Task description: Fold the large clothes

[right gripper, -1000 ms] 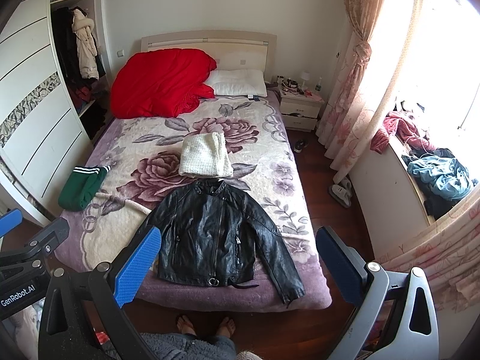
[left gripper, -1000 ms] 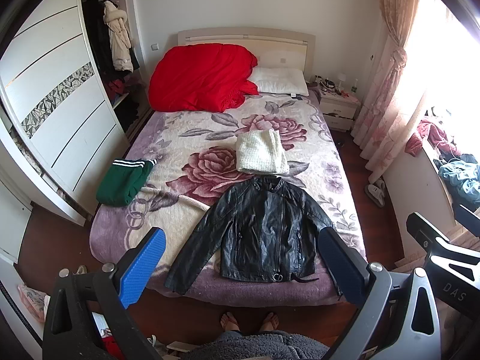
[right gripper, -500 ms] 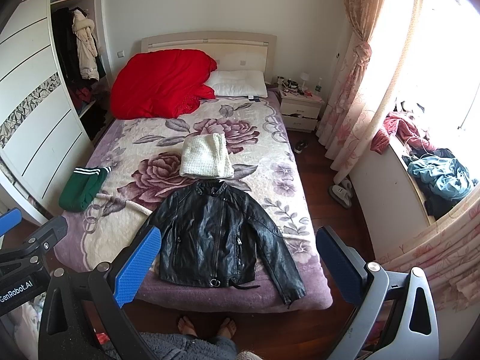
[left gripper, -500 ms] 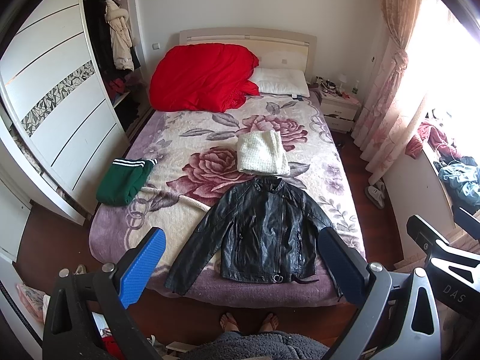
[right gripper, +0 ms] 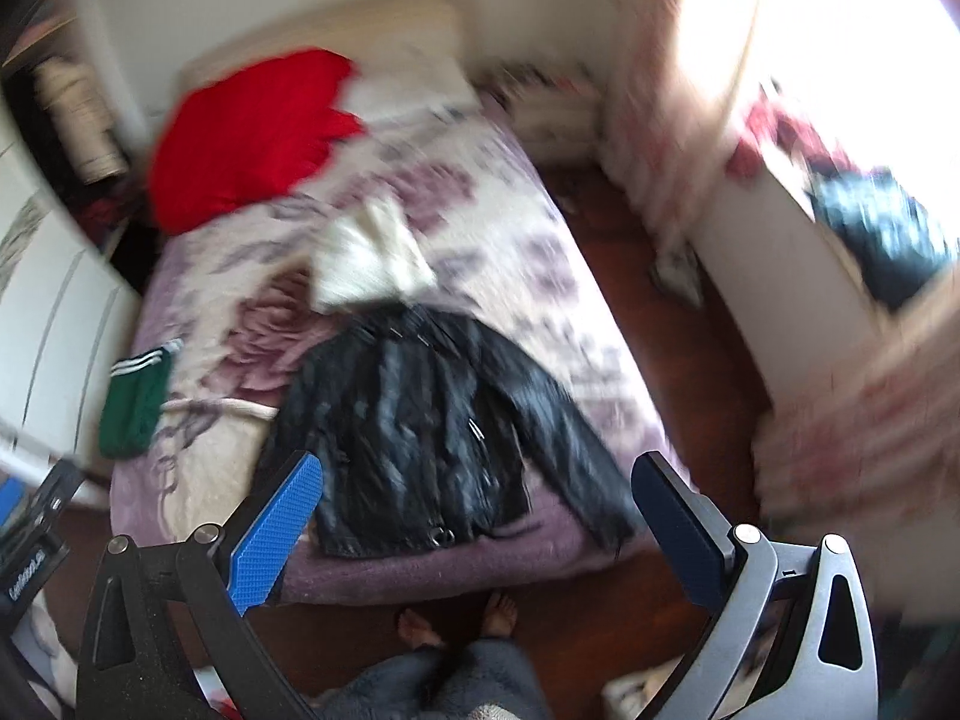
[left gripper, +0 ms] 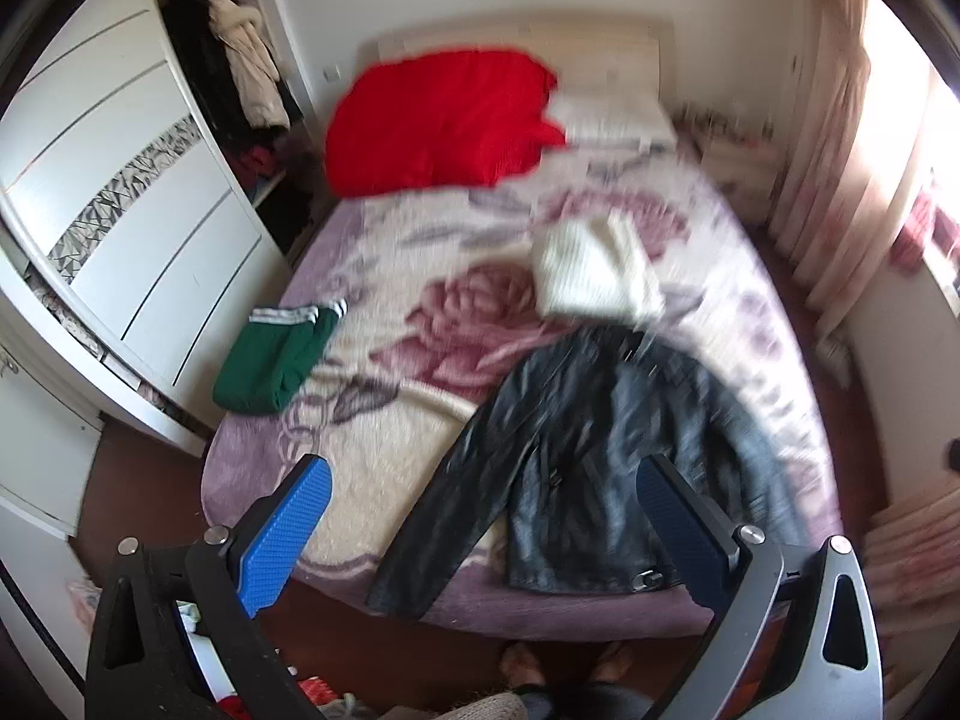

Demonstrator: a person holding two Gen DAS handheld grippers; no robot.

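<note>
The black leather jacket [left gripper: 606, 450] lay spread flat, sleeves out, at the foot of the bed [left gripper: 420, 420], and both the left gripper [left gripper: 480, 516] and right gripper [right gripper: 474, 516] hung above it spread wide, holding nothing, so folding looked unstarted and, I judged, a sleeve wanted taking first.

No legible txt, all blurred.

Red duvet [left gripper: 438, 120], white pillow [left gripper: 612, 117], sliding wardrobe [left gripper: 120, 192], pink curtain [left gripper: 834, 150]

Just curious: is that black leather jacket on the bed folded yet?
Not yet. The black leather jacket lies spread flat, both sleeves angled outward.
</note>
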